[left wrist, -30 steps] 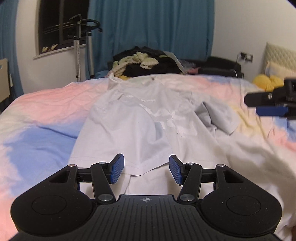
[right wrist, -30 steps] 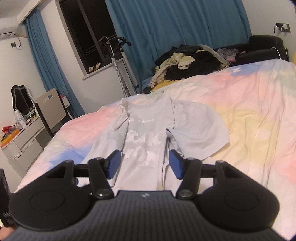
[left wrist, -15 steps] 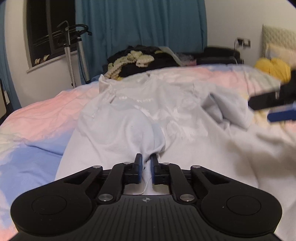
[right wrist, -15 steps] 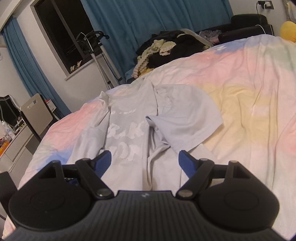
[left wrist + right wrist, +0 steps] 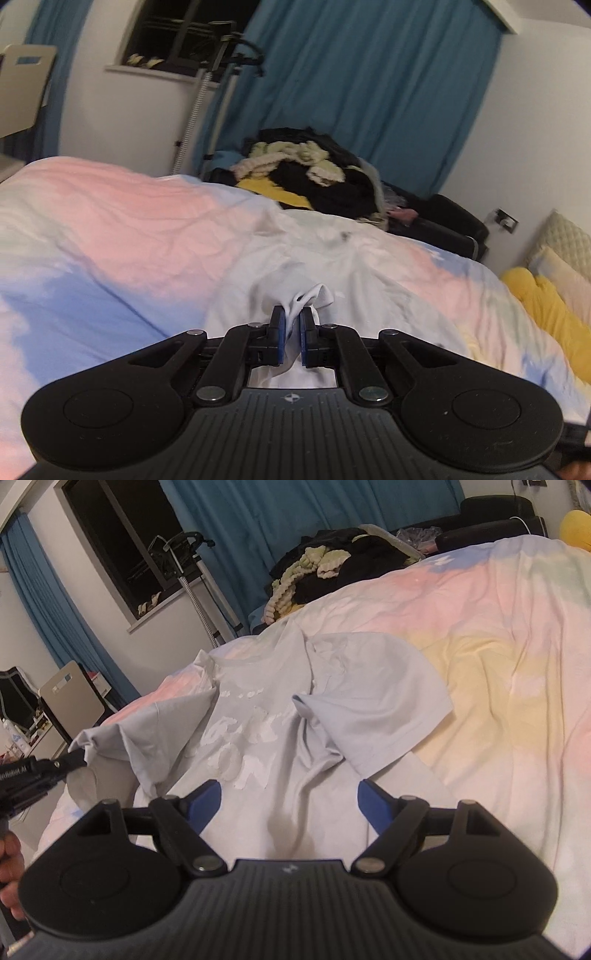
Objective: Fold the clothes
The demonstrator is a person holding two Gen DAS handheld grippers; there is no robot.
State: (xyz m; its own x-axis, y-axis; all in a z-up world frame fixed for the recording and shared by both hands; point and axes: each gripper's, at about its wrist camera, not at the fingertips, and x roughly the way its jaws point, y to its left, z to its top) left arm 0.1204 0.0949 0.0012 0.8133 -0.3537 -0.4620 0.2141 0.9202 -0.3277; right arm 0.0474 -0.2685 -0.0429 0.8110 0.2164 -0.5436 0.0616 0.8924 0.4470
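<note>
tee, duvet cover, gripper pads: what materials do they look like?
Tee: thin matte knit, likely cotton; it drapes in soft folds, and the white print looks like a smoother film. Duvet cover: matte woven fabric, probably cotton or a blend, with fine creases and printed pastel patches. Left gripper pads: blue, seemingly rubbery, set on black plastic-looking fingers.

Dim indoor light, night outside, strong fisheye bend in both views.

The window (image 5: 122, 550) is black, so the light comes from inside the room; it is soft and even, with a faint shadow in the folds of the t-shirt (image 5: 258, 746) and no glare. The left wrist view is smeared by motion blur: the duvet (image 5: 110, 229) and the clothes pile (image 5: 306, 173) look soft. The right wrist view is sharper. The curtains (image 5: 362, 92) bow near the frame edges, and the corners go dark.
</note>
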